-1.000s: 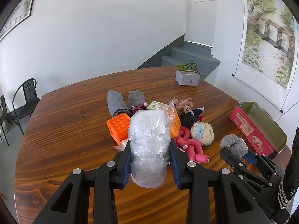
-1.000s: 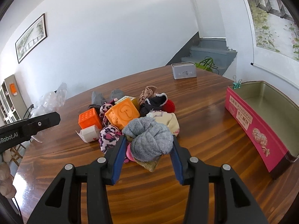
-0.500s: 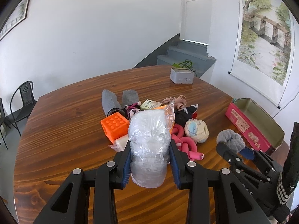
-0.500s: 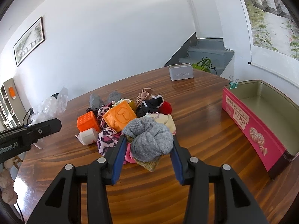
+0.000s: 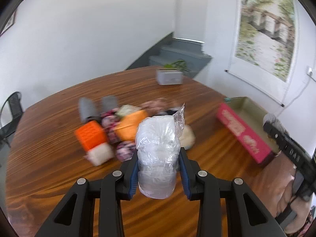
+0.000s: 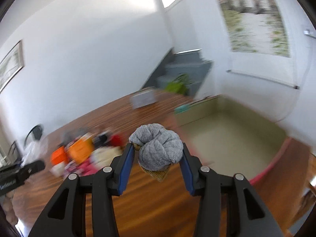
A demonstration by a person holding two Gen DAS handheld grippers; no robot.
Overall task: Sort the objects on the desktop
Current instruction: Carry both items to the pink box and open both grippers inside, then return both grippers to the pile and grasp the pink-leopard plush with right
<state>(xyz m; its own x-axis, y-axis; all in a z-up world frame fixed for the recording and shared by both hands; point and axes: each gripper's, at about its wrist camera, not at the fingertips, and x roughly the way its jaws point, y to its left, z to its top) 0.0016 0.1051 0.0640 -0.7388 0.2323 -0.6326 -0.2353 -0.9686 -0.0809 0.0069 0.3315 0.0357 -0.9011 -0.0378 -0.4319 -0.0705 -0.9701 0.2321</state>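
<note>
My left tongs (image 5: 158,169) clamp a crumpled plastic bag (image 5: 158,150); my right tongs (image 6: 158,158) grip a rolled grey sock (image 6: 158,148), pink tin (image 6: 227,134) at two o'clock.

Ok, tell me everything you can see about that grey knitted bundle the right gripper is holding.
The grey knitted sock ball looks like soft ribbed fabric rolled into a rounded knot, with an olive-brown knitted piece poking out underneath and at its upper left. It is held in the air between the right gripper's blue-padded fingers, which touch its two sides. It sits above the brown wooden table, near the pink-sided tray.
</note>
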